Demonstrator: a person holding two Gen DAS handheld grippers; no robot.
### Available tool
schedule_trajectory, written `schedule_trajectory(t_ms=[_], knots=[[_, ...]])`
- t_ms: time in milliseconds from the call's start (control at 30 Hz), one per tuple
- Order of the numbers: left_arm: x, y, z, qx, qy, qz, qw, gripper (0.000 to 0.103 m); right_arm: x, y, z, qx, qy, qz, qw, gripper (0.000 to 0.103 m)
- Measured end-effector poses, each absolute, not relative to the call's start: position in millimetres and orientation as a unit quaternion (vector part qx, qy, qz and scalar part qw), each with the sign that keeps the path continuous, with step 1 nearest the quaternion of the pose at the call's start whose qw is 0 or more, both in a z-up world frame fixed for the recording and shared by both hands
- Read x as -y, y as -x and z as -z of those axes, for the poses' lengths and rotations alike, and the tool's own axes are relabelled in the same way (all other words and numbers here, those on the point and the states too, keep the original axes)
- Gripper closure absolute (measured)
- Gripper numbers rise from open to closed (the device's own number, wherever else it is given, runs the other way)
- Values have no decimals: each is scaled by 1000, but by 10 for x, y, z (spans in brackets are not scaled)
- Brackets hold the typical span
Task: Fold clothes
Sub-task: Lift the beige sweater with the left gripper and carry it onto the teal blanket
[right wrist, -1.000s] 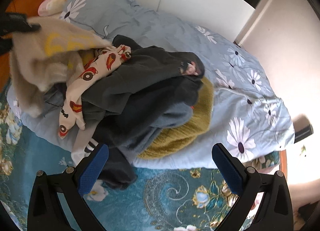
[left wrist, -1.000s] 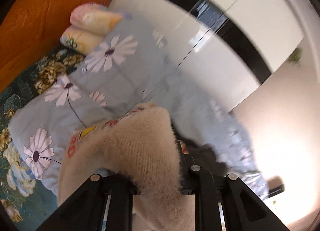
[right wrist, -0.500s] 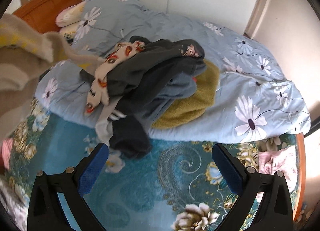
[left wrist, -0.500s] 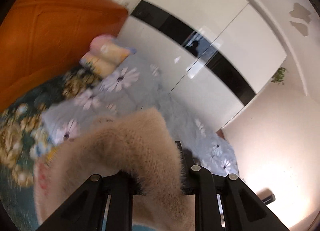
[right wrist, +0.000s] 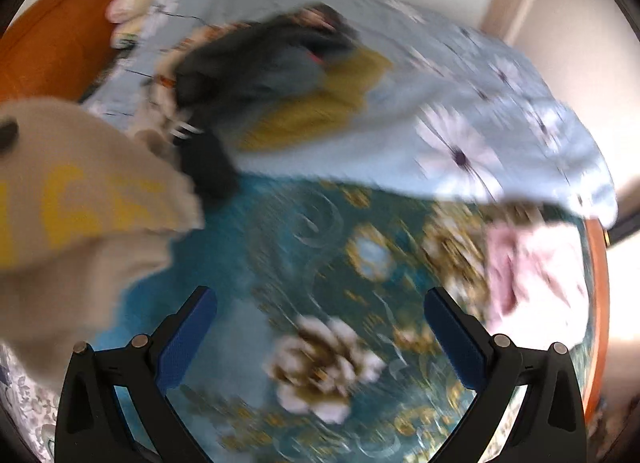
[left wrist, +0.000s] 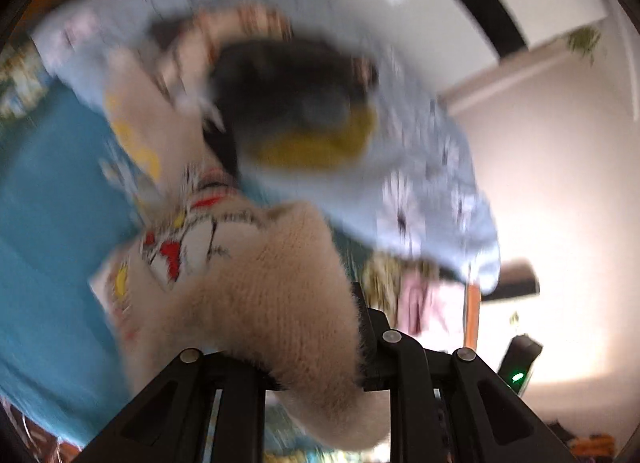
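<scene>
My left gripper (left wrist: 296, 347) is shut on a fuzzy beige sweater (left wrist: 256, 283) with a red, white and yellow cartoon print, which hangs from its jaws above the bed. The same sweater (right wrist: 72, 215), with yellow letters, hangs at the left of the right wrist view. My right gripper (right wrist: 320, 327) is open and empty over the teal flowered bedsheet (right wrist: 320, 263). A pile of dark, grey and mustard clothes (right wrist: 280, 75) lies on the light blue daisy quilt (right wrist: 480, 123), and also shows in the left wrist view (left wrist: 296, 103). Both views are motion-blurred.
An orange wooden headboard (right wrist: 52, 35) stands at the far left with pillows (right wrist: 132, 11) before it. A pink garment (right wrist: 536, 263) lies on the sheet at the right, near the bed's edge. White wardrobe doors (left wrist: 400, 3) stand behind the bed.
The left gripper has swung round with the sweater, from facing the wardrobe to facing the clothes pile. The right gripper has pulled back and tilted down toward the teal sheet.
</scene>
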State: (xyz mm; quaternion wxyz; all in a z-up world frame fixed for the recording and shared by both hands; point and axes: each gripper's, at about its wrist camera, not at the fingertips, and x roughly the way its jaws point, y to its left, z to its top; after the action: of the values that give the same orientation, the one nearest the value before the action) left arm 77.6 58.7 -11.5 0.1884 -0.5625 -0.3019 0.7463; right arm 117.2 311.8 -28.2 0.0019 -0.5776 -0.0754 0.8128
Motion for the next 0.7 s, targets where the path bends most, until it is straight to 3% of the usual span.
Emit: schedule_trajectory(t_ms=[267, 533, 700], knots=[[-1556, -1235, 613, 189, 665, -684, 233, 78, -4106, -1847, 493, 32, 621, -778, 95, 0], [-1299, -1105, 546, 234, 704, -623, 248, 43, -4226, -2062, 643, -19, 636, -759, 138, 0], [-1022, -1009, 588, 265, 728, -586, 239, 32, -3980, -1873, 650, -59, 633, -760, 137, 0]])
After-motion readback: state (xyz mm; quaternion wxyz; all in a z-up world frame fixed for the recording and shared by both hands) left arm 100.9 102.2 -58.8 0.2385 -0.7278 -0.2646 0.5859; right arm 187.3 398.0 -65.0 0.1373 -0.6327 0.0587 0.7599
